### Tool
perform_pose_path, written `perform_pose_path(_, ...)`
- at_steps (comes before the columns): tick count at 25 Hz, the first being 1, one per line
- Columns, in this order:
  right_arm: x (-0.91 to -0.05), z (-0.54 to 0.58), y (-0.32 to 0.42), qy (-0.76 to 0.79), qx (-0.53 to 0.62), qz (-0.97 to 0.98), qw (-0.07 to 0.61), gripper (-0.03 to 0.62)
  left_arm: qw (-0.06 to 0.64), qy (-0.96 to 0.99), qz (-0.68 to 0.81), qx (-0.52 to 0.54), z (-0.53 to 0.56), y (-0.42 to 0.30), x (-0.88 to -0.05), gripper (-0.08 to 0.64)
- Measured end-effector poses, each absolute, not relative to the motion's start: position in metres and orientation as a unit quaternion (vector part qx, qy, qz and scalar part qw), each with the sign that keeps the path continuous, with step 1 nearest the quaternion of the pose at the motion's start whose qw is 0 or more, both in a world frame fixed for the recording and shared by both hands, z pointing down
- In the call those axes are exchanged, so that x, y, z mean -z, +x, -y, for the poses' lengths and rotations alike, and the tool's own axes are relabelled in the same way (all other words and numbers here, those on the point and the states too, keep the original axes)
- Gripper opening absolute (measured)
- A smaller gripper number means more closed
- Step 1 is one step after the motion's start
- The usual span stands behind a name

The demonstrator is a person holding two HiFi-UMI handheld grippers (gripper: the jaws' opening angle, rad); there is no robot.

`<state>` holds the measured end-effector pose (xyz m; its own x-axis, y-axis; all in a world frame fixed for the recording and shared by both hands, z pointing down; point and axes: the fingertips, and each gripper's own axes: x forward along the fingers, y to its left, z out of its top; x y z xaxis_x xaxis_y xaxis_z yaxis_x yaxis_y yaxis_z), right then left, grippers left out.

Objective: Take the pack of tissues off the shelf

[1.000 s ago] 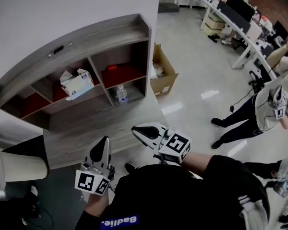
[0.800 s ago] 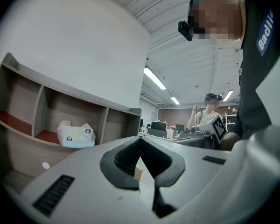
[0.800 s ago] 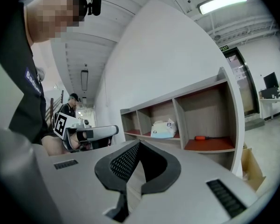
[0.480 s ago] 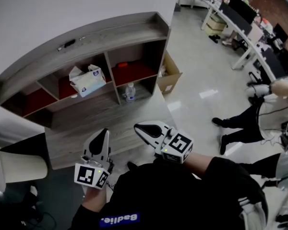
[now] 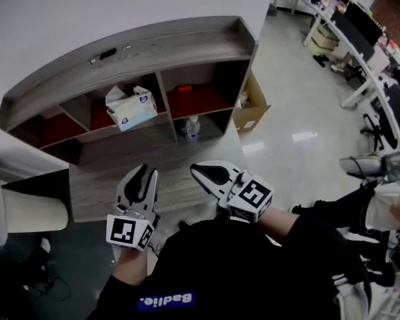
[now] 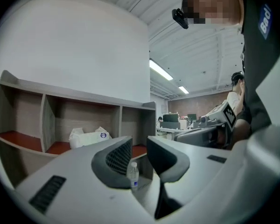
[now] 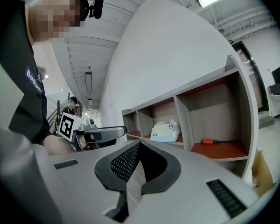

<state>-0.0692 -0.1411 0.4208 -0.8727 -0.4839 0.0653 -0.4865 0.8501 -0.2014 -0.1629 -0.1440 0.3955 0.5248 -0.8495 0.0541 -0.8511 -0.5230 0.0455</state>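
Fingers [image 7: 126, 164] together in right gripper view

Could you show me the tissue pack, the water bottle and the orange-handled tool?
pack of tissues [image 5: 132, 107], head view, middle of its side
water bottle [image 5: 191, 129], head view, its body
orange-handled tool [image 7: 207, 141], right gripper view, its handle

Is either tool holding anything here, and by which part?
Nothing is held. The left tool has just been opening its jaws, nothing between them; the right tool is shut and empty. The pack of tissues sits untouched on the shelf.
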Motion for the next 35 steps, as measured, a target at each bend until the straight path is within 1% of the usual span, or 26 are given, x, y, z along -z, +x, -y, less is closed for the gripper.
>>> perform_pose_path(5,-0.424,0.157,-0.062,0.241,-0.109,0.964,0.002,0.026,-0.01,0.858,0.508,-0.076,0.172,-0.167,-0.409,0.126)
perform_pose_path(9,-0.428,0.163,-0.055,0.24,-0.115,0.964,0.001,0.025,-0.078,0.838,0.513,-0.169,0.196,-0.176,-0.427,0.151)
perform_pose_path(11,-0.431,0.165,-0.053,0.238,-0.117,0.964,0.005,0.026,-0.107,0.827,0.516,-0.196,0.21,-0.179,-0.43,0.158)
perform_pose_path(21,-0.435,0.172,-0.045,0.242,-0.12,0.963,0.007,0.026,-0.136,0.794,0.52,-0.285,0.261,-0.201,-0.46,0.164)
perform_pose_path(27,-0.438,0.172,-0.043,0.245,-0.124,0.961,0.011,0.026,-0.185,0.765,0.507,-0.352,0.281,-0.213,-0.477,0.167)
perform_pose_path(35,-0.441,0.172,-0.043,0.249,-0.129,0.96,0.015,0.026,-0.222,0.73,0.483,-0.429,0.303,-0.216,-0.493,0.186)
